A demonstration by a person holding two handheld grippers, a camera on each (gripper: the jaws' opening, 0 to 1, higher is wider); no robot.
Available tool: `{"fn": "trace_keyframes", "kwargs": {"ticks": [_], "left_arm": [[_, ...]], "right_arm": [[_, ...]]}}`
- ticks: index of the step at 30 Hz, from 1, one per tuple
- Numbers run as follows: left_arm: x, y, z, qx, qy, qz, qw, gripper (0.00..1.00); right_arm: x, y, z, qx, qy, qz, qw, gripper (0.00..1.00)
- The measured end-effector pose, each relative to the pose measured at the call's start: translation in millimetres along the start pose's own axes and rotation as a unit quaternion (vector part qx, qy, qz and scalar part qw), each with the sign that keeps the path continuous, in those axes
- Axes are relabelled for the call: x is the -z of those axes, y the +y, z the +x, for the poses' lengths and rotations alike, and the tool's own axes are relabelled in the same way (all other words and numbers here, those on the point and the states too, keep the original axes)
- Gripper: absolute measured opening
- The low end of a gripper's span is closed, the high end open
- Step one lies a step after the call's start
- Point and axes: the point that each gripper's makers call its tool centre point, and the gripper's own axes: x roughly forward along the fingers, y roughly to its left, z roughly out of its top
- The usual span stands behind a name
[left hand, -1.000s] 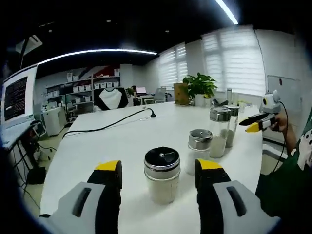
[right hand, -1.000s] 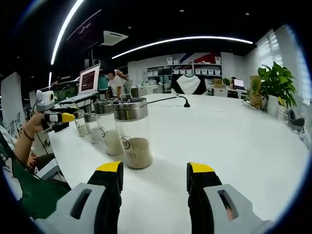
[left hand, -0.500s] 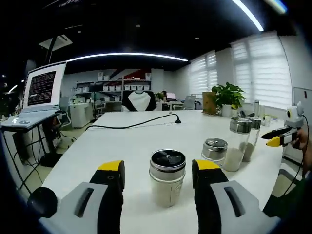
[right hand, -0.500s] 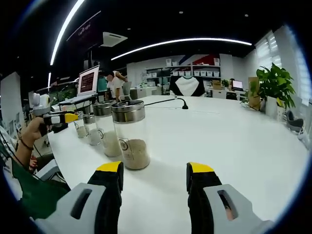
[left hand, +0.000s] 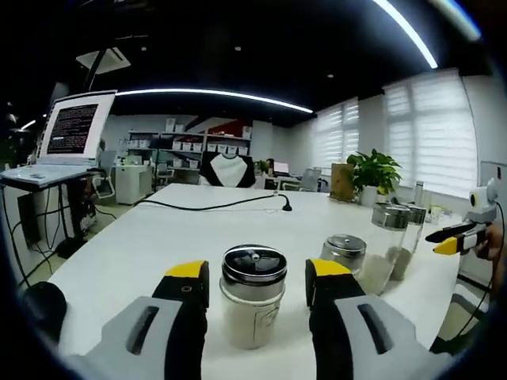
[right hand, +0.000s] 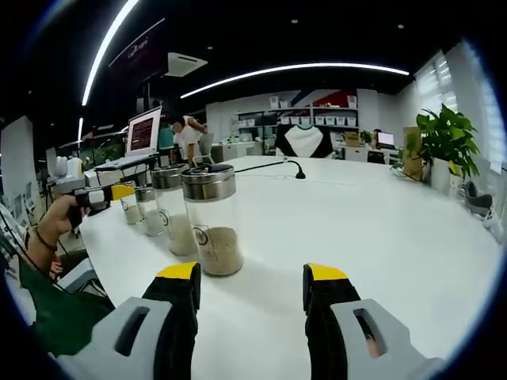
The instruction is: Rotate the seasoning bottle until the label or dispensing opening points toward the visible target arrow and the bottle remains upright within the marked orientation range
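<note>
Nothing in the room could really be read. The monitor (left hand: 73, 125) at the side of the bench carried rows of pale text on a dark screen, too small and blurred to make out; seen from the right gripper view, the same monitor (right hand: 144, 131) was just as illegible. The nearest jar (right hand: 212, 218) bore a small round mark on its glass, its detail too fine to tell. A dark panel (right hand: 142, 49) up by the ceiling had faint lettering that stayed unreadable.
</note>
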Motion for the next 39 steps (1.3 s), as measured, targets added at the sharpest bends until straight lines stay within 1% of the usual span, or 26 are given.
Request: {"fn": "trace_keyframes", "kwargs": {"ticks": [3,5,6,7,8,12,15,32,39], "left_arm": [[-0.1,0.2,0.1,-0.004,0.000,-0.015,0.9999,0.47],[1.0,2.4,-0.6,-0.012,0.002,-0.015,0.9998,0.42],[3.5,0.4,-1.1,-0.008,0.009,-0.007,0.9999,0.37],[2.7,0.6,0.1,-0.006,0.005,-0.009,0.9999,0.36],[3.8,0.0,0.5,-0.005,0.008,-0.008,0.9999,0.36],[5.4,0.4,1.2,-0.002,0.003,0.014,0.9999,0.35],[5.0,0.3,1.3,-0.001,0.002,0.020,0.9998,0.35],[3.4,0.1,1.7,0.015,-0.008,0.023,0.9996,0.34],[2.6,-1.1,2.0,0.032,-0.018,0.024,0.9990,0.34]], "right_arm": [[-0.2,-2.1,-0.3,0.002,0.000,0.001,1.0000,0.52],[-1.3,-2.7,-1.3,0.003,-0.002,0.003,1.0000,0.52],[-2.0,-2.5,-1.8,0.002,-0.003,0.002,1.0000,0.52],[-2.3,-2.4,-2.3,0.001,-0.003,0.001,1.0000,0.52],[-2.2,-2.6,-2.5,0.002,-0.003,0.001,1.0000,0.52],[-2.1,-4.2,-3.3,0.003,-0.005,0.004,1.0000,0.52],[-2.3,-5.1,-3.2,0.003,-0.005,0.003,1.0000,0.52],[-0.6,-3.1,-0.1,0.001,0.000,0.003,1.0000,0.52],[0.0,-3.6,-0.4,0.000,0.001,0.002,1.0000,0.52]]}}
